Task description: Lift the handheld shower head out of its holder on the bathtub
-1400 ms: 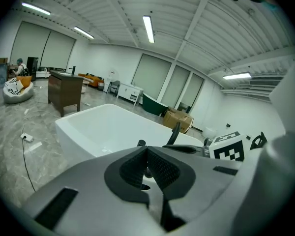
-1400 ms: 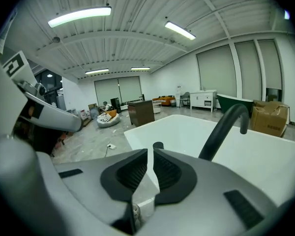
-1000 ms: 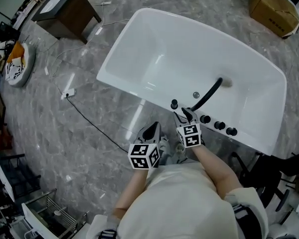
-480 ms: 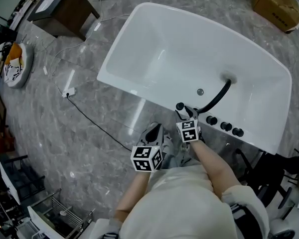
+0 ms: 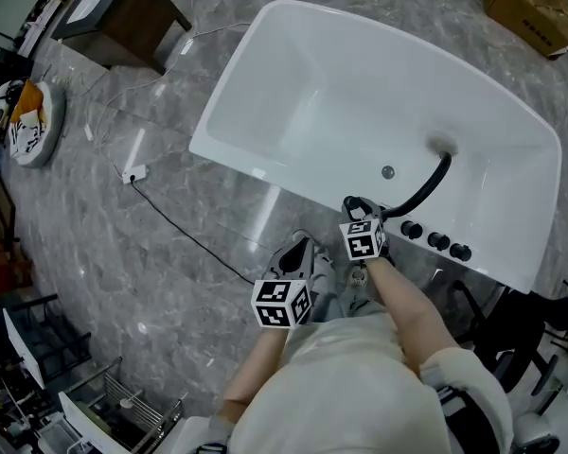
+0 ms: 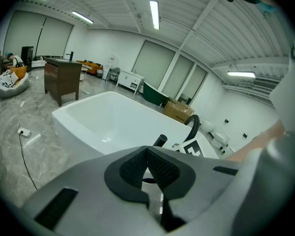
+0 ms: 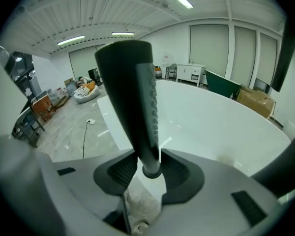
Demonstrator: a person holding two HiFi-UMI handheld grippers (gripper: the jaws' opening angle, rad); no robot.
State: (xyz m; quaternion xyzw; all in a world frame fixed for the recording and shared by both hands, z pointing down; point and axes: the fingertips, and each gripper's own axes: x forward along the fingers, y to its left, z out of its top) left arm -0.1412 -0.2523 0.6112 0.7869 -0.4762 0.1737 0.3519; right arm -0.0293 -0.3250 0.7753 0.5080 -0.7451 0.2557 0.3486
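The black handheld shower head (image 7: 132, 97) stands upright in its holder on the near rim of the white bathtub (image 5: 265, 173), its black hose (image 5: 426, 189) curving into the tub. My right gripper (image 7: 150, 171) points down over it. The handle's lower end sits between the closing jaws, and the pads do not visibly press on it. In the head view the right gripper (image 5: 358, 218) is at the rim by the shower head (image 5: 353, 202). My left gripper (image 5: 293, 253) hovers just left, off the tub, jaws shut on nothing (image 6: 148, 161). It looks toward the shower head (image 6: 160, 140).
Three black knobs (image 5: 437, 240) line the rim right of the holder. On the floor lie a cable with a white socket (image 5: 133, 172). A brown cabinet (image 5: 123, 17) stands far left, a cardboard box (image 5: 535, 3) far right and a bean bag (image 5: 28, 121) at the left edge.
My right gripper has come down onto the shower head at the rim. The left gripper has sunk slightly beside it.
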